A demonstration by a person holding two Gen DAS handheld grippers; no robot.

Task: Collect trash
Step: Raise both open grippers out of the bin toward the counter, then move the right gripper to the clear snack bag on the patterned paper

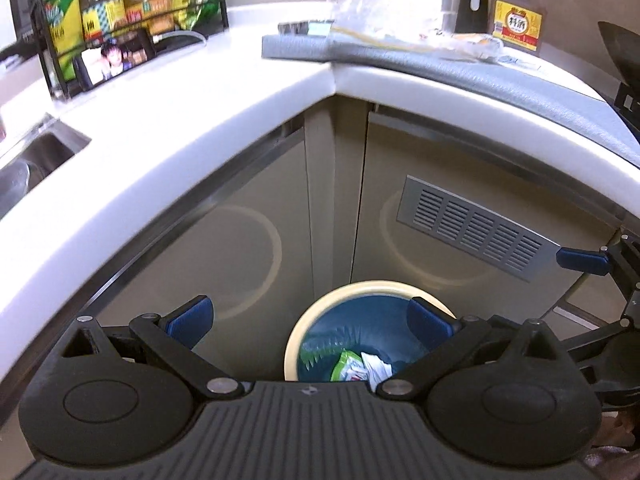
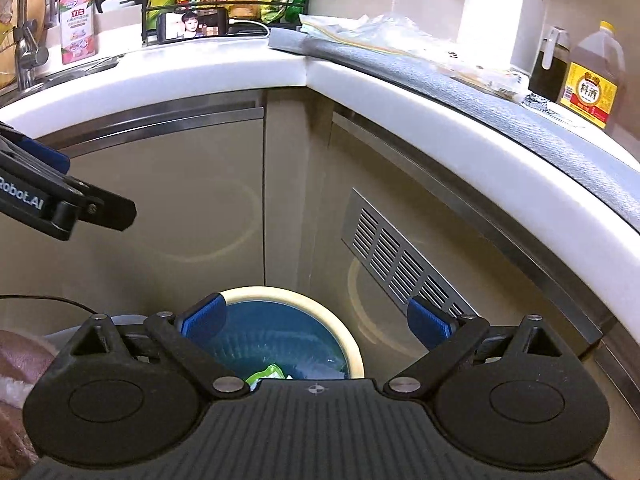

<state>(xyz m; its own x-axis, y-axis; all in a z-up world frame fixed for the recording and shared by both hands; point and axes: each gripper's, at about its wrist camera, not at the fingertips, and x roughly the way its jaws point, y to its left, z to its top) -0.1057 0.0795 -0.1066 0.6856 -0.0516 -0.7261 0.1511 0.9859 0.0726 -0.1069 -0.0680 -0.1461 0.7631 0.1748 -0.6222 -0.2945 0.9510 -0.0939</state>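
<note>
A round trash bin with a cream rim (image 1: 362,286) and a blue liner stands on the floor against the corner cabinets. A green wrapper (image 1: 346,366) and crumpled white paper (image 1: 376,368) lie inside it. My left gripper (image 1: 310,318) hovers above the bin, open and empty. My right gripper (image 2: 316,320) is open too, with nothing between its blue pads, above the same bin (image 2: 280,292) and green wrapper (image 2: 266,374). Each gripper shows at the other view's edge. Clear plastic bags (image 1: 400,36) lie on the counter's grey mat.
The white L-shaped counter (image 2: 400,92) overhangs the cabinets. It holds a grey mat (image 2: 500,92), a bottle rack (image 1: 128,4) with a phone (image 1: 116,60), oil bottles (image 2: 592,80) and pink soap (image 2: 78,20). A sink (image 1: 40,156) lies left. A vent grille (image 2: 400,264) faces the bin.
</note>
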